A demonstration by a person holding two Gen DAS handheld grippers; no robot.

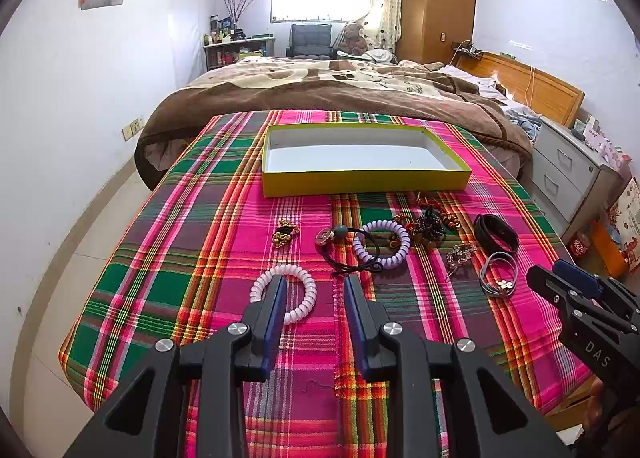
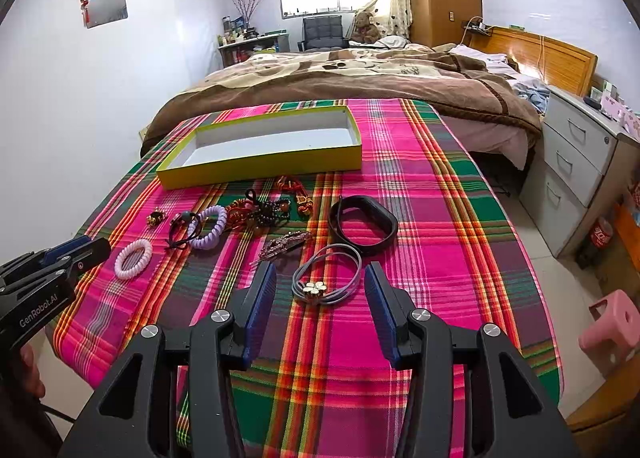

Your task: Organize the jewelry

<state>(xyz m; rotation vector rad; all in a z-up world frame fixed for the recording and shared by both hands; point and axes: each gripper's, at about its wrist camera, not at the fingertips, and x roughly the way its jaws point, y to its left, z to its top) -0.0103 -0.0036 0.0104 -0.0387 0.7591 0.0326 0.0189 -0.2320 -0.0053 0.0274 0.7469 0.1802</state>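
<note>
A shallow yellow box (image 1: pixel 360 181) (image 2: pixel 256 168) with a white inside stands empty at the far side of the plaid cloth. In front of it lie a pink spiral hair tie (image 1: pixel 310 290) (image 2: pixel 133 253), a purple spiral tie (image 1: pixel 382 244) (image 2: pixel 208 232), a black cord tie (image 1: pixel 352 258), a gold charm (image 1: pixel 284 233), dark beads (image 1: pixel 430 226), a black band (image 1: pixel 496 237) (image 2: pixel 362 224), a sparkly clip (image 2: pixel 284 242) and a grey flower hair tie (image 1: pixel 498 274) (image 2: pixel 326 278). My left gripper (image 1: pixel 315 278) is open above the pink tie. My right gripper (image 2: pixel 320 266) is open, straddling the grey tie without touching it.
The plaid cloth (image 1: pixel 200 258) covers a table whose edges drop off left and right. A bed with a brown blanket (image 1: pixel 340 94) lies behind it. Grey drawers (image 2: pixel 576 162) and a pink stool (image 2: pixel 612 324) stand to the right on the floor.
</note>
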